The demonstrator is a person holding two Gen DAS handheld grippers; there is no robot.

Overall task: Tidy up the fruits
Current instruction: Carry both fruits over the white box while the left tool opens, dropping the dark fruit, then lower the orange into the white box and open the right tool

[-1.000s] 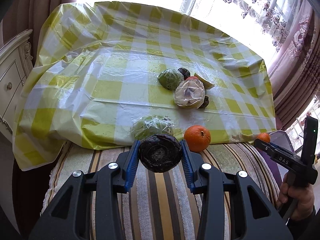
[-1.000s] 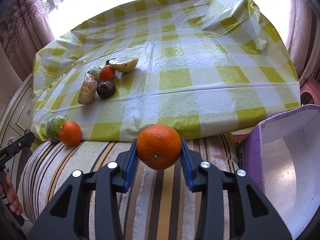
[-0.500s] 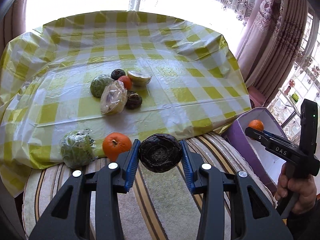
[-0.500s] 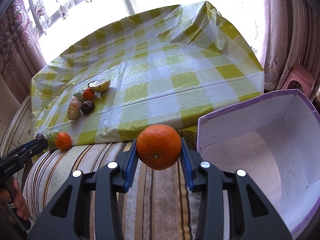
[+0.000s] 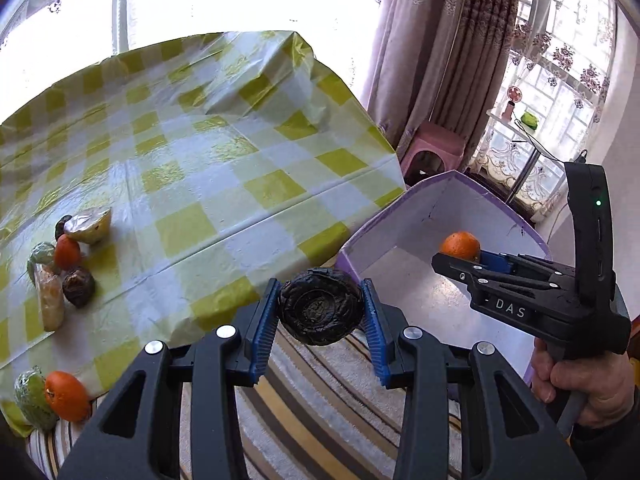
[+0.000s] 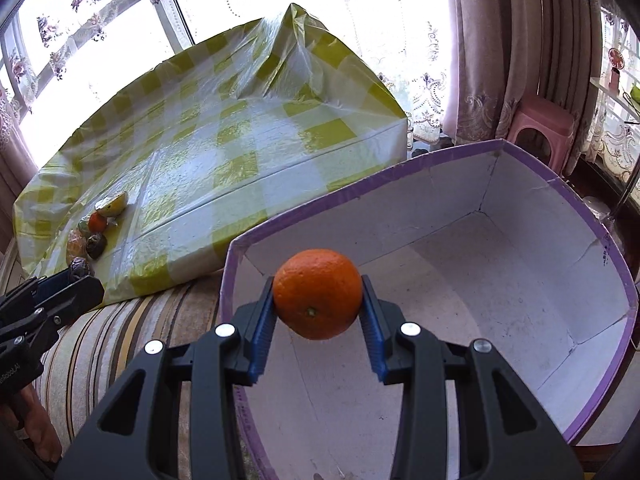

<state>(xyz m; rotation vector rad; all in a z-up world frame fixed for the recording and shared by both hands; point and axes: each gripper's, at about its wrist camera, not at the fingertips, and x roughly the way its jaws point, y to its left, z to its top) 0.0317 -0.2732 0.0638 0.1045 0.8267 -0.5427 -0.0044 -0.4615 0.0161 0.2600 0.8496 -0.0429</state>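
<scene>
My left gripper (image 5: 320, 312) is shut on a dark wrinkled fruit (image 5: 320, 306), held above the striped cushion just left of the purple-edged white box (image 5: 360, 246). My right gripper (image 6: 318, 300) is shut on an orange (image 6: 318, 294), held over the near left part of the box (image 6: 560, 176); it also shows in the left wrist view (image 5: 460, 246) over the box. The box interior shows no fruit.
A table with a yellow checked cloth (image 5: 224, 168) holds a cluster of wrapped and loose fruits (image 5: 64, 256) at its left. Another orange (image 5: 66, 396) and a wrapped green fruit (image 5: 30, 398) lie at the cushion's edge. A pink stool (image 6: 540, 120) stands behind the box.
Both grippers have swung right from the table side toward the box, each still holding its fruit. The orange now hangs over the box.
</scene>
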